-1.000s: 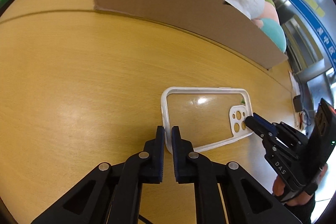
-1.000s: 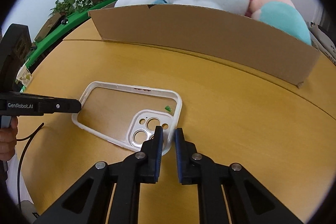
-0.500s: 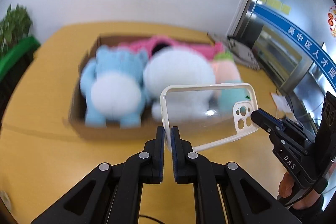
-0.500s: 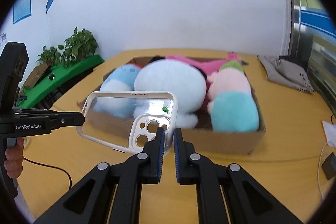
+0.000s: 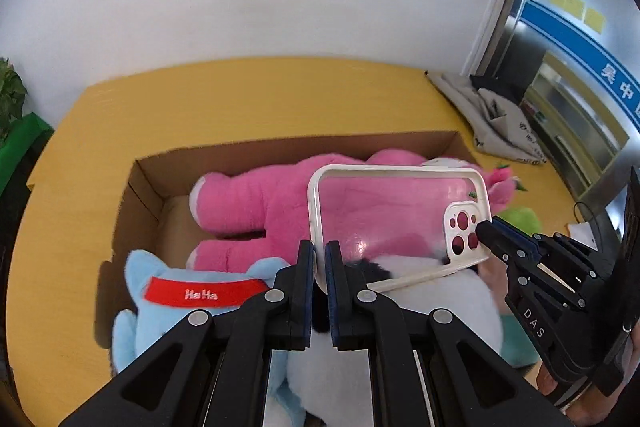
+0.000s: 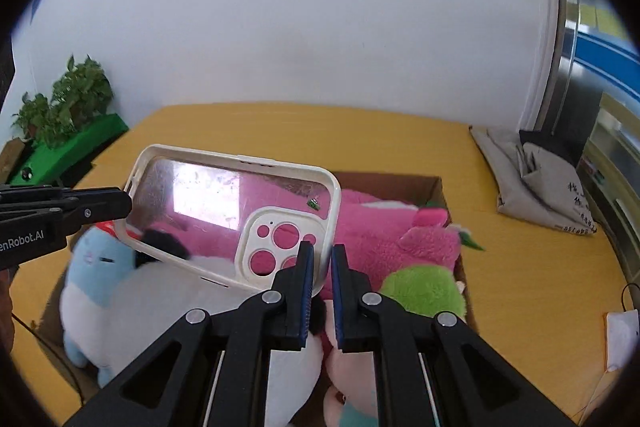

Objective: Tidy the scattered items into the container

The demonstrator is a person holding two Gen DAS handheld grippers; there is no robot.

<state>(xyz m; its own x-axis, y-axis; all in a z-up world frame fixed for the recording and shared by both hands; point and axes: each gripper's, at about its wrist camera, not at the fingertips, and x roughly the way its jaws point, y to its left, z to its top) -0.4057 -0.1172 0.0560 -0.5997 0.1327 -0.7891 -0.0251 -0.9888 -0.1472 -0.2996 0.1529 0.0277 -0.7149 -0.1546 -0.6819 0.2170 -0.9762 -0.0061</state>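
**Change since a second ago.** The phone case (image 5: 400, 223) lay flat on the yellow table (image 5: 72, 227), short of the cardboard box (image 5: 140, 203). It is now lifted clear and carried over the open box, hanging above the toys with no visible contact below. Judged from this, the carry is nearly finished and only the lowering and release remain.

**Items, left to right (left wrist view).**
- Blue plush (image 5: 176, 291), red "HaHa" label, at the box's near left corner.
- Left gripper (image 5: 320, 255): jaws drawn in to a narrow slit, pinching the white rim at the case's plain short end.
- Pink plush (image 5: 260, 203), lying lengthwise along the far wall of the box, seen partly through the clear back of the case.
- White plush (image 5: 400, 327), under the case.
- Right gripper (image 5: 486, 229): tips clamped on the rim at the camera-cutout end; a hand shows behind it.
- Grey cloth bag (image 5: 500, 123), on the table beyond the box, well apart.

**Right wrist view, same order.**
- Left gripper (image 6: 126, 205) meets the case (image 6: 224, 203) at its far short end.
- Right gripper (image 6: 320, 259), jaws nearly together on the rim beside the lens holes.
- Green plush (image 6: 420, 291), at the right of the box (image 6: 432, 187).

**Note.** The case is tilted, held by both ends. The box is crowded, so it will likely come to rest on top of the toys.
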